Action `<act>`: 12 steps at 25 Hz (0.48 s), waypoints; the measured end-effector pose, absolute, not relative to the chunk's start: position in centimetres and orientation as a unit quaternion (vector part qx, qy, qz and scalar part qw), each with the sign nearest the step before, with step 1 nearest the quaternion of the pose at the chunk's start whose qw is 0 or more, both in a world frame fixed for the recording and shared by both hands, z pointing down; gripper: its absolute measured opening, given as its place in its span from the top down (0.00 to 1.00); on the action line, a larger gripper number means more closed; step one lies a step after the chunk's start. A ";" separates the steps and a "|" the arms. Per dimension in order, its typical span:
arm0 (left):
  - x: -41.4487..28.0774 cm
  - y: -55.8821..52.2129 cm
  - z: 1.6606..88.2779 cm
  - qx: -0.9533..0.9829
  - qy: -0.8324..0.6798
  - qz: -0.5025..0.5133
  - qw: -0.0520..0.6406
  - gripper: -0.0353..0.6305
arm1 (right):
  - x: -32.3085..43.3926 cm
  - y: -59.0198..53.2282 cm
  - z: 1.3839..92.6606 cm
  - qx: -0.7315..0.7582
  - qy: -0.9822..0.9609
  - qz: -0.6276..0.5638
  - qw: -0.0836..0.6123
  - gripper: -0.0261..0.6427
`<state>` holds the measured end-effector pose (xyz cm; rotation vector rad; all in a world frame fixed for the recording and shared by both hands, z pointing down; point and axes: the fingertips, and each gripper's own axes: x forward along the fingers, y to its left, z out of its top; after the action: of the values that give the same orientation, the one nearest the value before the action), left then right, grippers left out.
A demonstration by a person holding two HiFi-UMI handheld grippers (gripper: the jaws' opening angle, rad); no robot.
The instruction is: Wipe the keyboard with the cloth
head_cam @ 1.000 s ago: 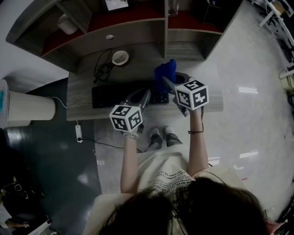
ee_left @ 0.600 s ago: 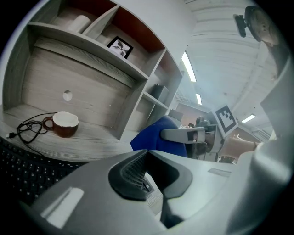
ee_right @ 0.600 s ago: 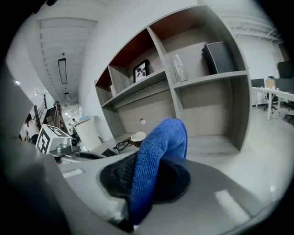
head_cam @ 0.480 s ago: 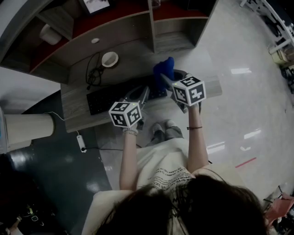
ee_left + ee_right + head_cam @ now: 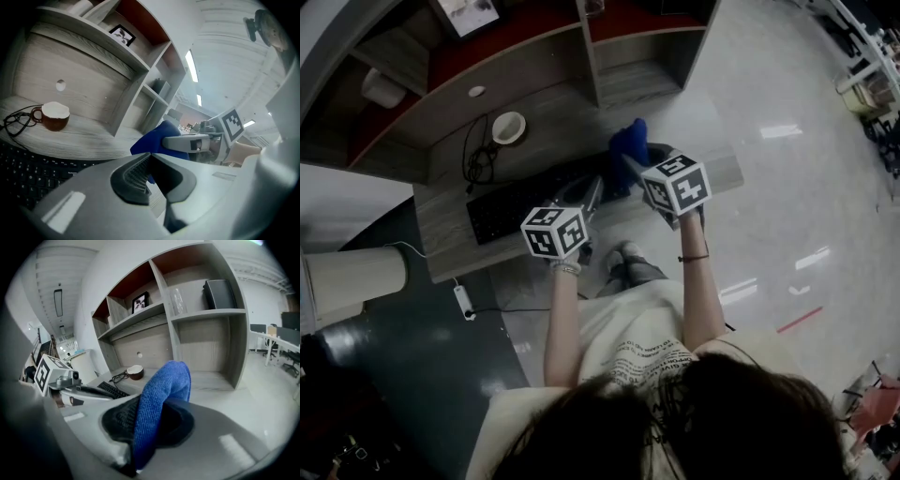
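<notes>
A black keyboard lies on the grey desk, its right end under the grippers. My right gripper is shut on a blue cloth, which stands up out of the jaws above the keyboard's right end. My left gripper hovers just left of it over the keyboard, jaws shut with nothing between them. In the left gripper view the cloth and the right gripper show right ahead, the keyboard at lower left.
A brown mug with white inside and a pair of glasses with a black cord sit behind the keyboard. Shelf compartments rise at the desk's back. A white bin stands on the floor at left.
The head view has swung, so the desk sits further left and higher in the picture. Both grippers stay over the keyboard's right end, the cloth still held.
</notes>
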<state>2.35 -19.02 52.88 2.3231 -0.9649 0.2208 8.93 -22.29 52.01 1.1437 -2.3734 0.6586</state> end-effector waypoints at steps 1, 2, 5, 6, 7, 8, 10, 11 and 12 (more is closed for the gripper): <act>2.6 -19.1 53.0 0.876 -0.364 0.083 0.305 0.94 | 9.0 -22.3 52.3 0.409 -0.854 0.234 0.221 0.87; 2.8 -19.2 53.1 0.876 -0.364 0.084 0.306 0.94 | 9.1 -22.2 52.6 0.406 -0.854 0.233 0.228 0.87; 3.3 -19.1 53.5 0.873 -0.366 0.088 0.311 0.94 | 8.9 -22.2 53.6 0.395 -0.855 0.240 0.236 0.87; 3.3 -19.1 53.7 0.871 -0.368 0.089 0.314 0.94 | 8.7 -22.2 53.9 0.390 -0.856 0.243 0.238 0.87; 3.3 -19.1 53.8 0.869 -0.371 0.089 0.316 0.94 | 8.4 -22.1 54.2 0.384 -0.857 0.246 0.239 0.87; 3.3 -19.0 53.9 0.867 -0.373 0.090 0.318 0.94 | 8.2 -22.1 54.5 0.378 -0.859 0.249 0.240 0.87; 3.2 -19.0 54.2 0.864 -0.378 0.090 0.321 0.94 | 7.6 -22.1 54.7 0.367 -0.862 0.254 0.238 0.87; 3.1 -19.0 54.3 0.862 -0.381 0.089 0.322 0.94 | 7.3 -22.1 54.8 0.362 -0.864 0.255 0.238 0.87; 3.0 -19.0 54.3 0.860 -0.385 0.089 0.323 0.94 | 7.1 -22.1 54.9 0.357 -0.866 0.256 0.239 0.87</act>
<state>3.01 -18.99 54.35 2.2566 -1.0091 0.2326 7.07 -22.15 54.93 0.9764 -2.3719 0.7006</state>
